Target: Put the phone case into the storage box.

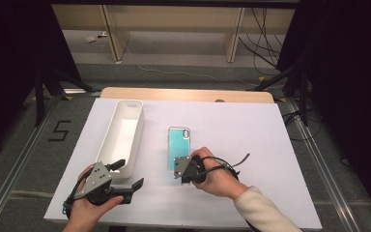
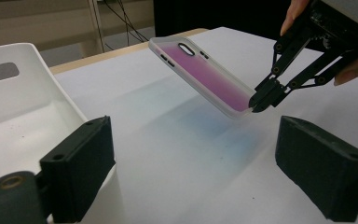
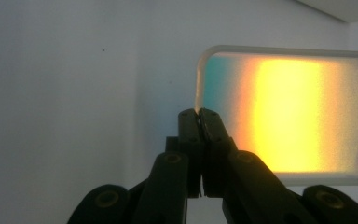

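Observation:
A translucent phone case (image 1: 178, 145) with a teal, iridescent back lies lengthwise at the middle of the white table cover. My right gripper (image 1: 177, 170) is shut on the rim of its near end. In the left gripper view the phone case (image 2: 205, 77) is tilted, its gripped end raised off the cover by the right gripper (image 2: 261, 99). In the right gripper view the closed jaws of the right gripper (image 3: 199, 116) pinch the corner edge of the case (image 3: 289, 121). My left gripper (image 1: 127, 174) stands open at the near end of the white tray (image 1: 125, 108), nothing between its jaws (image 2: 193, 140).
The long white tray (image 2: 51, 79) is empty and runs away from me at the left. The white cover (image 1: 251, 135) spreads over the table, with a wooden edge (image 1: 188, 94) at the far side. Cables and stand legs lie on the floor beyond.

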Demonstrator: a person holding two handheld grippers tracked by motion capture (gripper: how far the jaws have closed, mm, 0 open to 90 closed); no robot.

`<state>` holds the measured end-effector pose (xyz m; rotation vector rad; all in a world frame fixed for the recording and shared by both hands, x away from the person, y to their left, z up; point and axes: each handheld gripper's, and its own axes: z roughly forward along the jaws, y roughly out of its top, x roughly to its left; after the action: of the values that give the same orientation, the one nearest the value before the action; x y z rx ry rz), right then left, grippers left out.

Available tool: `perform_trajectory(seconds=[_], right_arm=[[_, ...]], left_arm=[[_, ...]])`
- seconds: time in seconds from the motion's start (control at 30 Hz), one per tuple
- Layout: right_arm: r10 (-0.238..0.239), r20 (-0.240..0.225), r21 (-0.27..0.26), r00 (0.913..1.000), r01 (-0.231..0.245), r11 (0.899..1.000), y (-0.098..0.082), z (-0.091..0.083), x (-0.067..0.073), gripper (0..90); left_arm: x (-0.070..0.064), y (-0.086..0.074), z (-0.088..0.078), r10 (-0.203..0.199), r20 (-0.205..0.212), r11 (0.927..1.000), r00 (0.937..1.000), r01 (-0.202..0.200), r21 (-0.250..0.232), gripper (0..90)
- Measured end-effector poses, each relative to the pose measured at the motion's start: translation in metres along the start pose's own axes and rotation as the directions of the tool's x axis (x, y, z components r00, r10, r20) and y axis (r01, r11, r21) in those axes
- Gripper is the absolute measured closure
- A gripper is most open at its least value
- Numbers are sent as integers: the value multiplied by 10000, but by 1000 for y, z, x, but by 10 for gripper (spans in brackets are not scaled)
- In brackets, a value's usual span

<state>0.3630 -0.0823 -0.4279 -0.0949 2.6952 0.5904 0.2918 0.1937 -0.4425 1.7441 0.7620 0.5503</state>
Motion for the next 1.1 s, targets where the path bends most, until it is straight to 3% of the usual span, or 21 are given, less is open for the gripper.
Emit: perform_trajectory(seconds=[0.13, 0.23, 0.27, 0.3, 0.33, 0.37, 0.47, 0.6, 0.73, 0.77, 0.8, 0.83, 0.9, 0.93, 1.0, 1.07, 1.1], right_arm=[[75, 62, -29, 10000, -74, 10000, 0, -3, 4, 893], [35, -7, 72, 10000, -35, 10000, -1, -4, 6, 893], [-4, 25, -4, 10000, 4, 10000, -2, -4, 6, 893], [251, -2, 214, 9997, -251, 9995, -2, -6, 10, 893], [251, -2, 214, 9997, -251, 9995, -2, -6, 10, 893], [-130, 13, 7, 9999, 130, 9999, -3, -5, 9, 893], [-94, 67, 32, 9999, 94, 10000, -3, -6, 10, 893], [-212, 147, 19, 9997, 212, 9998, -2, -9, 12, 893], [-211, 204, -51, 9996, 212, 9998, -1, -11, 13, 893], [-55, 383, -58, 9993, 58, 10000, 0, -12, 14, 893], [-55, 383, -58, 9993, 58, 10000, 0, -12, 14, 893], [-475, 374, -33, 9982, 476, 9989, 0, -13, 12, 893], [-97, 437, -98, 9990, 101, 9999, 1, -13, 15, 893], [-80, 420, -92, 9991, 84, 9999, 1, -13, 16, 893], [-96, 399, -146, 9992, 102, 9998, 2, -13, 16, 893], [-180, 478, -112, 9987, 186, 9998, 2, -13, 16, 893], [-199, 496, -104, 9986, 204, 9997, 2, -13, 17, 894]], left_arm=[[-2, 5, 2, -17, -201, 10000, 9998, 16, -47, 145], [0, 10, 5, -318, -167, 9994, 9994, 315, -157, 150], [1, 12, 6, -188, -136, 9997, 9997, 186, -158, 155], [1, 14, 8, -355, -160, 9993, 9992, 353, -147, 165], [1, 16, 10, -431, -205, 9990, 9989, 429, -89, 165], [0, 19, 14, -461, -325, 9989, 9984, 462, 41, 180], [-1, 27, 24, -887, -221, 9955, 9958, 894, 315, 184], [-3, 39, 40, -1141, -313, 9903, 9930, 1161, 762, 205], [-4, 50, 61, -1378, -253, 9817, 9901, 1399, 1293, 222], [-4, 55, 71, -1554, -293, 9761, 9874, 1580, 1491, 231], [-4, 55, 71, -1554, -293, 9761, 9874, 1580, 1491, 238], [-5, 61, 82, -1498, -350, 9747, 9881, 1535, 1626, 247], [-5, 64, 90, -1517, -416, 9705, 9876, 1568, 1829, 258], [-5, 66, 95, -1440, -406, 9697, 9887, 1492, 1934, 262], [-5, 67, 104, -1556, -502, 9569, 9865, 1631, 2405, 273], [-6, 67, 111, -1722, -586, 9547, 9833, 1812, 2359, 289], [-4, 67, 112, -1572, -567, 9524, 9859, 1666, 2552, 306]])
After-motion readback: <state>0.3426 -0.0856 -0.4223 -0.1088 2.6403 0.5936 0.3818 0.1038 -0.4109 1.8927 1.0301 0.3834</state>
